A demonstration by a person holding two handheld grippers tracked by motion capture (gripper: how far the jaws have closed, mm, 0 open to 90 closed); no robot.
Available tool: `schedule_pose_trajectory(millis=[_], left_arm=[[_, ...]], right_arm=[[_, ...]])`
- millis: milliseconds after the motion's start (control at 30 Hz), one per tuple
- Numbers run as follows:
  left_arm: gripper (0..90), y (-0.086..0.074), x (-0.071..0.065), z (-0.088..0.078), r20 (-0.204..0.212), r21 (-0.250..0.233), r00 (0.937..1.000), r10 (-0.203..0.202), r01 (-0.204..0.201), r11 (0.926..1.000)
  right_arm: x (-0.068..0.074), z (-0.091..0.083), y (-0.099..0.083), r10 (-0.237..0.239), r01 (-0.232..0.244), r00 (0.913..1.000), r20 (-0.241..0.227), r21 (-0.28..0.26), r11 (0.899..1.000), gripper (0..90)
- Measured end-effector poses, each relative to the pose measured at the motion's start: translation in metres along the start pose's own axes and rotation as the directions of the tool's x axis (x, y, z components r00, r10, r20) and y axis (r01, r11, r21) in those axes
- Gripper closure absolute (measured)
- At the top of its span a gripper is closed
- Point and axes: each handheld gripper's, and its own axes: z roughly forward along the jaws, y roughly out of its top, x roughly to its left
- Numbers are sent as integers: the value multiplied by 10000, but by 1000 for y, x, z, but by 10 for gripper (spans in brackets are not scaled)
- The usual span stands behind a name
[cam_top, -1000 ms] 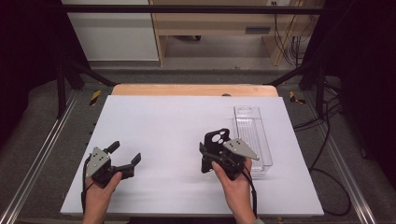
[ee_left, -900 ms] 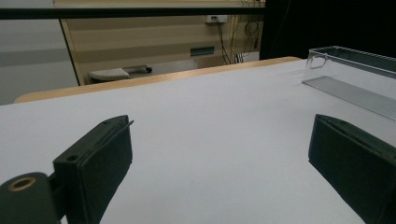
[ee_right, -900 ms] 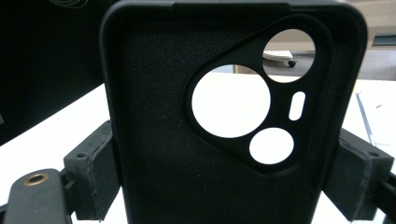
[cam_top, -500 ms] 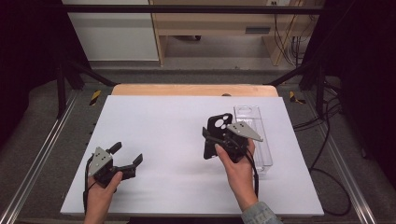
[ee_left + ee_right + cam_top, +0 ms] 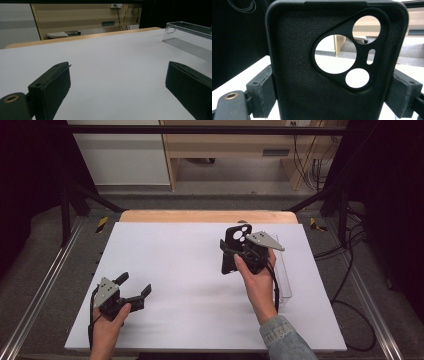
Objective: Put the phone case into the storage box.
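The right gripper (image 5: 239, 256) clamps a black phone case (image 5: 233, 248) upright above the table (image 5: 190, 270), hiding part of the clear tray (image 5: 286, 285), while the left gripper (image 5: 134, 287) rests open, empty.

The phone case (image 5: 312, 75) looks like matt black plastic with a finely grained inner face.

Phone case (image 5: 317, 75) bottom cut off
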Motion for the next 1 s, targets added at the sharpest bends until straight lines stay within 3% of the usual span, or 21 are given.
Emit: schedule_pose_trajectory(millis=[467, 1000], left_arm=[[62, 0, 3, 0, -56, -5, 10000, -69, 69, 10000], [61, -1, 2, 1, 96, 25, 9999, -48, 48, 10000]], right_arm=[[-28, 15, 11, -32, 32, 9988, 493, -3, 10000, 130], [-56, 19, 22, 153, -137, 9946, 1026, -162, 9998, 133]])
